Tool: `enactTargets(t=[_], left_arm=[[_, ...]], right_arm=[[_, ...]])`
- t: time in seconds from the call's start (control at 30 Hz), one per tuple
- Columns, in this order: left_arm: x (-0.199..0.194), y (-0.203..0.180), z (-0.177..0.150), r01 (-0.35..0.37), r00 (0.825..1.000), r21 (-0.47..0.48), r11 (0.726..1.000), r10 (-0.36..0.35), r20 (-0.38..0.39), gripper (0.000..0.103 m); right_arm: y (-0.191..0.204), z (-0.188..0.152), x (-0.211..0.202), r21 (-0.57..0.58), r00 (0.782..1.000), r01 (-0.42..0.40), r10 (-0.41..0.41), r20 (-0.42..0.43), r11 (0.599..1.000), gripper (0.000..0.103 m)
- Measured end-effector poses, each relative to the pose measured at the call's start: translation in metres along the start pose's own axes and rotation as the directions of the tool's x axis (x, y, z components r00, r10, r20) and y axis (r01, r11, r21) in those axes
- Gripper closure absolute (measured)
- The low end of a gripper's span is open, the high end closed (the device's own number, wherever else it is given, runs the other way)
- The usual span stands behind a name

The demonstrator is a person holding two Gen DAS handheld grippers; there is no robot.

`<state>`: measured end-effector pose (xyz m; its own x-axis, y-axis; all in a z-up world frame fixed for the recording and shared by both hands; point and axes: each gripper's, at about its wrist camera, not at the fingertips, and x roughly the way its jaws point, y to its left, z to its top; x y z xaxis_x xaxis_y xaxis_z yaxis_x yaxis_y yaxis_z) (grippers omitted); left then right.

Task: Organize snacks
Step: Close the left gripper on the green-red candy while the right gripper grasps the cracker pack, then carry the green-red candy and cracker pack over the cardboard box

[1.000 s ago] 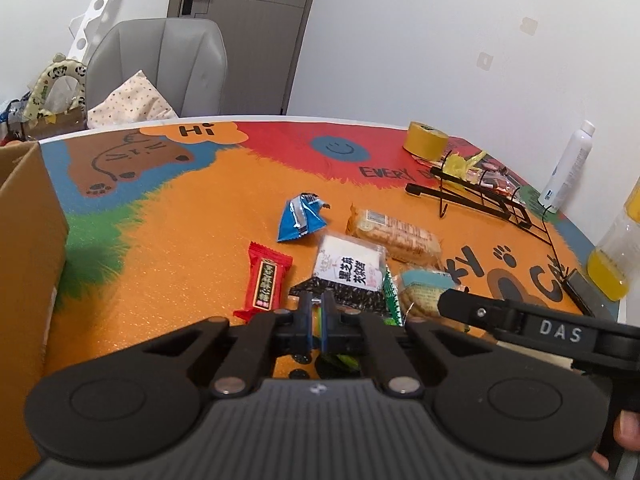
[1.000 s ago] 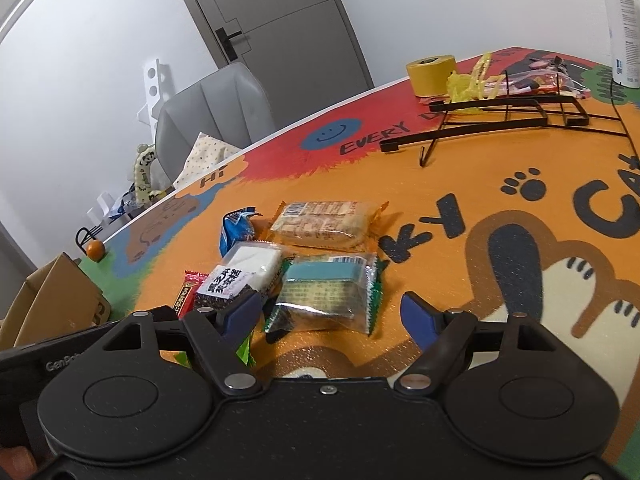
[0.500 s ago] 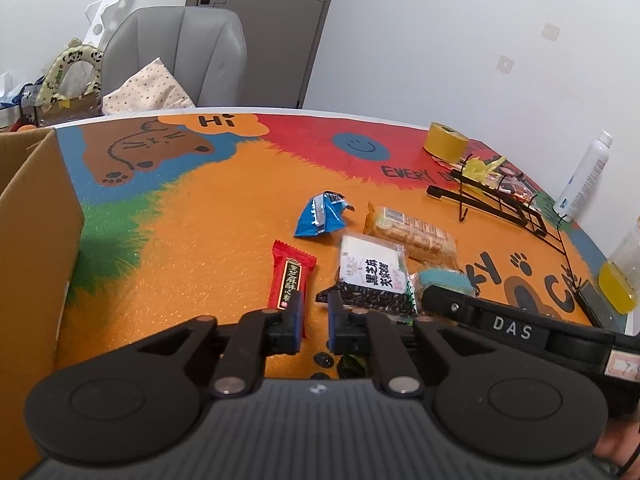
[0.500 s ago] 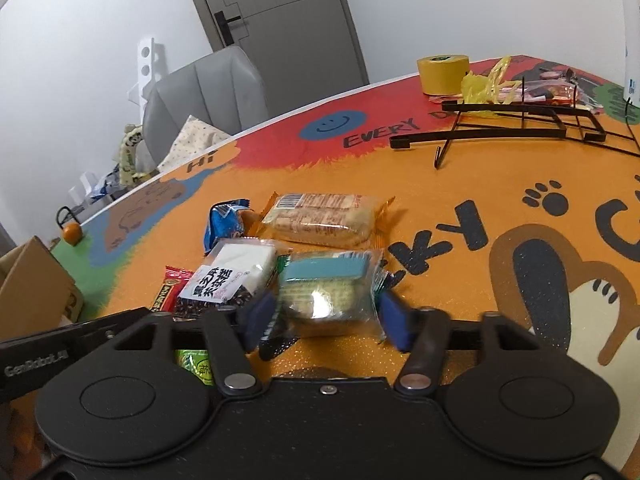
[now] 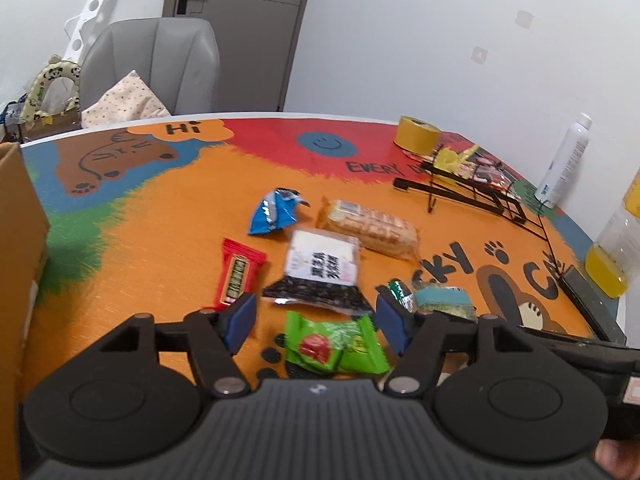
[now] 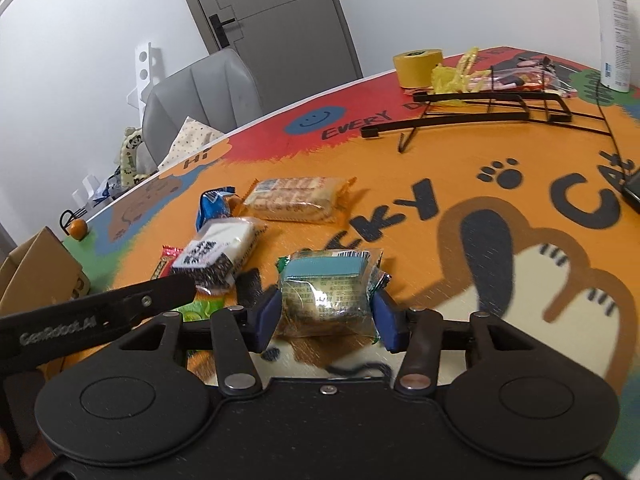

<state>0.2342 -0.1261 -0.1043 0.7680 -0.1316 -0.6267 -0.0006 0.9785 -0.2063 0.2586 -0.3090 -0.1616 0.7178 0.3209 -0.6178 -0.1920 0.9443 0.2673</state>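
Several snack packets lie on the colourful table mat. My left gripper is low over the mat with its jaws opening. A green packet lies flat between its fingers, and neither pad touches it. Just beyond are a black-and-white packet, a red bar, a blue packet and an orange cracker packet. My right gripper is closing, with both blue pads pressed on the sides of a clear packet with a teal label.
A cardboard box stands at the left edge. At the far right are a black wire rack, a yellow tape roll, a white spray bottle and a bottle of yellow liquid. A grey chair stands behind the table.
The left jaws went from shut to wide apart, leaving the green packet on the mat. The right jaws narrowed from wide open onto the teal-labelled packet.
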Motion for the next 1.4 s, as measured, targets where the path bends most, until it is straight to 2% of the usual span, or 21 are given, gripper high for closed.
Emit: enactTargets(t=[0.23, 0.37, 0.43, 0.53, 0.77, 0.83, 0.9, 1.13, 1.27, 1.33, 1.4], left_arm=[[0.007, -0.011, -0.009, 0.005, 1.000, 0.010, 1.000, -0.005, -0.021, 0.038], [0.012, -0.017, -0.014, -0.004, 1.000, 0.031, 1.000, 0.005, -0.027, 0.038], [0.015, -0.018, -0.016, -0.004, 0.999, 0.031, 1.000, 0.005, -0.032, 0.038], [0.019, -0.017, -0.019, -0.009, 0.999, 0.034, 0.999, 0.010, -0.041, 0.039], [0.020, -0.015, -0.020, -0.006, 1.000, 0.050, 0.999, 0.007, -0.023, 0.047], [0.018, -0.013, -0.020, 0.003, 1.000, 0.044, 0.999, -0.002, -0.020, 0.052], [0.014, -0.012, -0.018, 0.003, 1.000, 0.039, 0.999, -0.003, -0.005, 0.062], [0.006, -0.006, -0.017, 0.011, 1.000, 0.026, 1.000, -0.011, -0.003, 0.073], [0.004, -0.003, -0.015, 0.008, 1.000, 0.016, 1.000, -0.008, -0.001, 0.075], [0.002, -0.002, -0.015, 0.009, 1.000, 0.013, 1.000, -0.009, 0.001, 0.076], [0.000, 0.000, -0.015, 0.009, 1.000, 0.009, 1.000, -0.009, 0.004, 0.077]], right_arm=[[-0.013, -0.005, -0.013, 0.022, 1.000, 0.014, -0.013, -0.005, 1.000, 0.054], [-0.015, -0.004, -0.017, 0.026, 1.000, 0.011, -0.011, 0.013, 1.000, 0.039], [-0.014, -0.003, -0.018, 0.018, 0.999, 0.017, -0.018, 0.033, 1.000, 0.029], [-0.013, -0.002, -0.016, 0.011, 0.999, 0.018, -0.019, 0.038, 1.000, 0.028], [-0.009, -0.002, -0.010, 0.008, 0.999, 0.016, -0.017, 0.034, 1.000, 0.024], [-0.007, -0.003, -0.009, -0.003, 0.999, 0.024, -0.024, 0.038, 1.000, 0.021], [-0.004, -0.002, -0.007, -0.011, 0.999, 0.031, -0.031, 0.038, 0.999, 0.020], [0.005, 0.000, 0.001, -0.039, 0.998, 0.055, -0.053, 0.037, 0.998, 0.016], [0.010, -0.002, 0.007, -0.065, 0.997, 0.073, -0.072, 0.022, 0.995, 0.020], [0.014, -0.003, 0.007, -0.102, 0.992, 0.122, -0.120, 0.028, 0.987, 0.039], [0.014, -0.002, 0.006, -0.108, 0.990, 0.139, -0.137, 0.026, 0.984, 0.048]])
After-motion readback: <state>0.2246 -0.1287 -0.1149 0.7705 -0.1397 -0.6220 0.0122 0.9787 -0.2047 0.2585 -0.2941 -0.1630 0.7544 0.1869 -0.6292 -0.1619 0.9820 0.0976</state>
